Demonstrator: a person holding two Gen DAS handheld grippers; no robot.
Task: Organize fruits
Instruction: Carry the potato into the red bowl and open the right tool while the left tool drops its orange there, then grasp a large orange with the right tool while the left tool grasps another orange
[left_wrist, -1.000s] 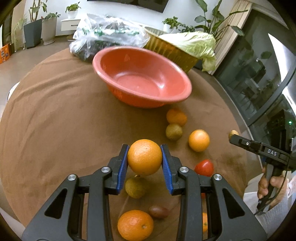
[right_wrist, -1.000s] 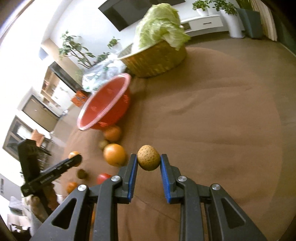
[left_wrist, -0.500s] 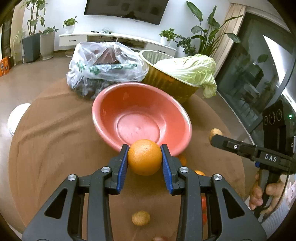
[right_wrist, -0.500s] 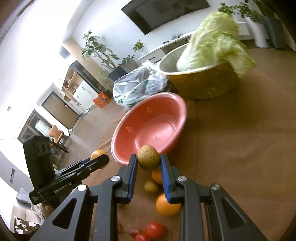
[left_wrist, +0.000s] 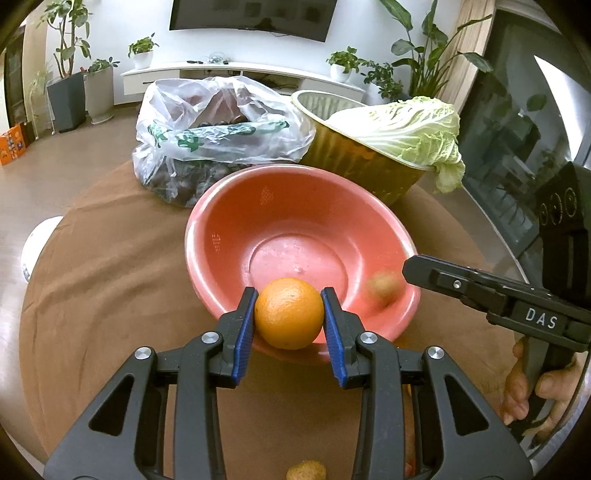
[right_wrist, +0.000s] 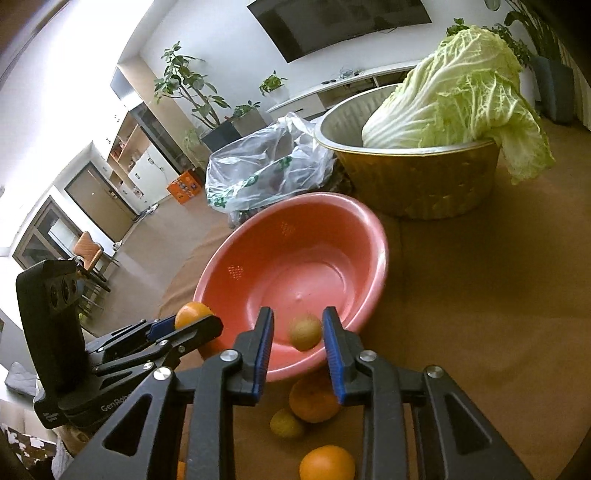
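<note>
An orange (left_wrist: 289, 313) is pinched between the blue pads of the left hand-held gripper (left_wrist: 289, 314), held at the near rim of the red bowl (left_wrist: 221, 236) on the brown-covered desk (left_wrist: 92, 295). The right hand-held gripper (right_wrist: 297, 334) is seen with its jaws spread apart; a small brownish fruit (right_wrist: 304, 331) (kiwi-like, blurred) sits in the gap without touching the pads, apparently falling or just landed inside the bowl. Other fruit is left on the desk in front of the bowl: a second orange (right_wrist: 314, 397), a small yellowish fruit (right_wrist: 286, 424) and a third orange (right_wrist: 327, 463).

The pinched orange is judged firm, fairly heavy for its size, with a dimpled rind that grips well; a hold across its widest part is best, as it is taken now. The kiwi-like fruit is likely softer and bruisable, so light pressure is advised. Round fruit may roll once released, so a low drop is preferred. Behind the bowl stand a plastic bag (left_wrist: 221, 125) and a gold basin (left_wrist: 354, 162) holding a cabbage (left_wrist: 410, 125).
</note>
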